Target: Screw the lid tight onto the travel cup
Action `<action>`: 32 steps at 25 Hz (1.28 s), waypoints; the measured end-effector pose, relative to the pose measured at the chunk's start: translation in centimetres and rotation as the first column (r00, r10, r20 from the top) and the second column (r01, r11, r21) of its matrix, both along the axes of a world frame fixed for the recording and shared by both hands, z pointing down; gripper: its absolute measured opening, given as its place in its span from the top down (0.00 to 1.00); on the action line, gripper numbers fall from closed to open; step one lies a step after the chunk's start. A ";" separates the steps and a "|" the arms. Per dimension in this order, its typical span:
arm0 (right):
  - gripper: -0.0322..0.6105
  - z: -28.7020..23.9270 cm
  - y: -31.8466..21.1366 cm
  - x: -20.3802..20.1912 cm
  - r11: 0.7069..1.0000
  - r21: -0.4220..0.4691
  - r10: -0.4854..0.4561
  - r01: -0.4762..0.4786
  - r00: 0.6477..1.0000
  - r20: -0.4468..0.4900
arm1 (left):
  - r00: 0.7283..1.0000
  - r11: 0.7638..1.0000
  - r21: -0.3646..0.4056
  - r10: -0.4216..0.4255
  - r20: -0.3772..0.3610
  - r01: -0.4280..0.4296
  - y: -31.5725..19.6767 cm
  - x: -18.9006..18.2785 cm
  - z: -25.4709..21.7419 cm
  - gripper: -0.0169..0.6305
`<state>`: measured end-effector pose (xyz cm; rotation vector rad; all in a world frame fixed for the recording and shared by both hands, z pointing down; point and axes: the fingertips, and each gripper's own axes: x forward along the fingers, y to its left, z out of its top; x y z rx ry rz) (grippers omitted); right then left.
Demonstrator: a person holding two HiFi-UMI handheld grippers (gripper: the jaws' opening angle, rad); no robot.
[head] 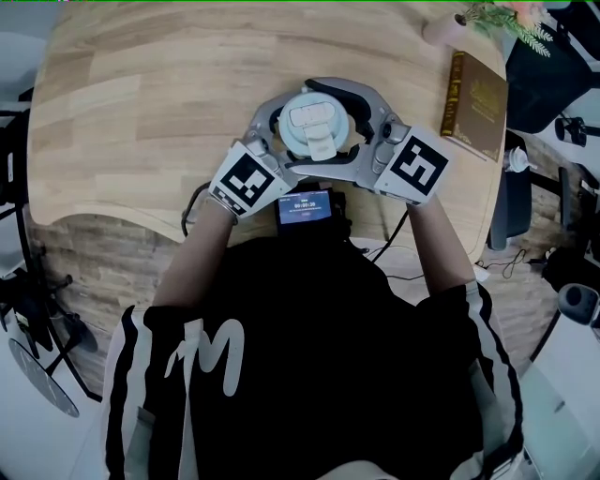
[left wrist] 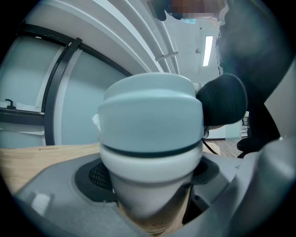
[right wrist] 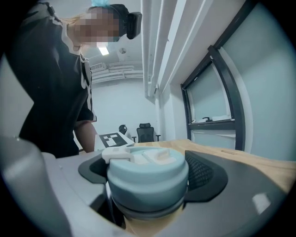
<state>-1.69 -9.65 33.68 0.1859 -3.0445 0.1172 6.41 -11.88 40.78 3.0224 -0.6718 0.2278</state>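
Near the middle of the counter's (head: pixel 141 112) near edge, a travel cup (left wrist: pixel 150 203) stands upright. The left gripper (head: pixel 272 131) has its jaws clamped on the body just under the collar. The right gripper (right wrist: pixel 148 185) has its jaws spread wide, with the pads against the sides of the pale blue lid (head: pixel 317 122). The lid looks like hard, smooth plastic that is likely to slip, so the round rim is a better hold than the raised flip tab. The cup is probably light and would tip without that low hold.

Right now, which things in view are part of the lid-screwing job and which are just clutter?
In the job: travel cup, lid, left gripper, right gripper.
Lying about: book, vase with greenery, both at the far right of the table.
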 end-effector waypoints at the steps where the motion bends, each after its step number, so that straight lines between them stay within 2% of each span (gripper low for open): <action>1: 0.21 0.0 -0.1 0.1 1.000 -0.003 0.020 -0.020 1.000 0.008 | 1.000 1.000 0.000 -0.002 -0.001 0.002 0.0 0.0 0.0 0.28; 7: 0.21 0.3 -0.3 0.2 0.992 0.023 0.121 -0.122 0.992 0.018 | 1.000 1.000 0.003 -0.010 0.001 0.010 0.0 -0.1 0.0 0.28; 16: 0.22 0.1 -0.6 0.5 0.963 0.054 0.264 -0.265 0.964 0.034 | 1.000 1.000 0.004 -0.019 0.002 0.019 0.0 -0.1 0.1 0.28; 22: 0.23 -0.1 -1.0 0.7 0.931 0.073 0.356 -0.359 0.933 0.041 | 1.000 1.000 0.005 -0.028 0.005 0.028 0.0 -0.1 0.0 0.28; 32: 0.24 0.1 -1.2 1.0 0.889 0.073 0.452 -0.453 0.892 0.034 | 0.999 0.999 0.007 -0.040 0.007 0.040 -0.2 0.1 0.1 0.28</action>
